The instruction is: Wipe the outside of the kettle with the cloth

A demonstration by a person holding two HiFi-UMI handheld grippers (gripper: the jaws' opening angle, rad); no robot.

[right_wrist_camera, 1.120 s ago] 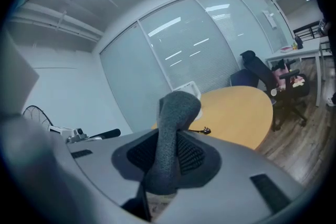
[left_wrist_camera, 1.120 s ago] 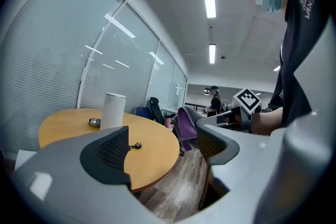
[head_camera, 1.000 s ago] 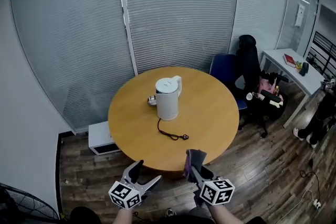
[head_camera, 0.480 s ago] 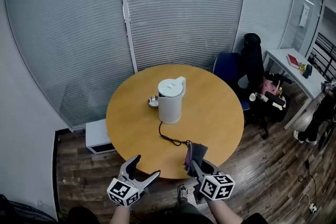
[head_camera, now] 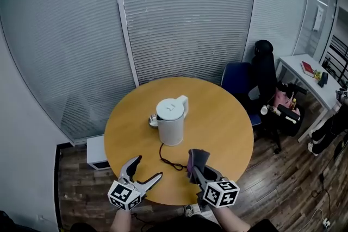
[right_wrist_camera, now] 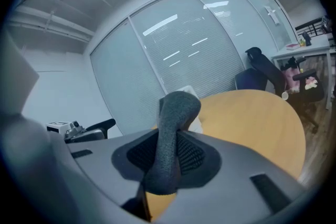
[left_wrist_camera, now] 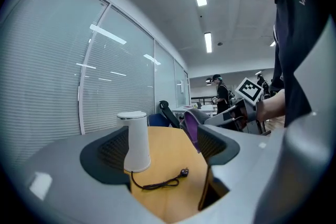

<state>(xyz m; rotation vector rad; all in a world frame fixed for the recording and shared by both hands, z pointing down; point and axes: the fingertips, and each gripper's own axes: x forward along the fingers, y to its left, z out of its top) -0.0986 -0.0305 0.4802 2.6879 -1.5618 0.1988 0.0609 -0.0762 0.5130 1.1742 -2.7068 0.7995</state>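
A white electric kettle stands upright near the middle of the round wooden table, its black cord and plug trailing toward me. In the left gripper view the kettle shows between the jaws, well ahead. My left gripper is open and empty over the table's near edge. My right gripper is shut on a grey and purple cloth, which stands up from the jaws. In the right gripper view the cloth hides most of the kettle.
A small metal object lies on the table behind the kettle. A blue chair and a black office chair stand at the far right of the table. A white desk is further right. A white box sits on the floor at left.
Both grippers have come forward over the table's near edge, toward the kettle. The cloth has stayed in the right gripper and the left has stayed open.
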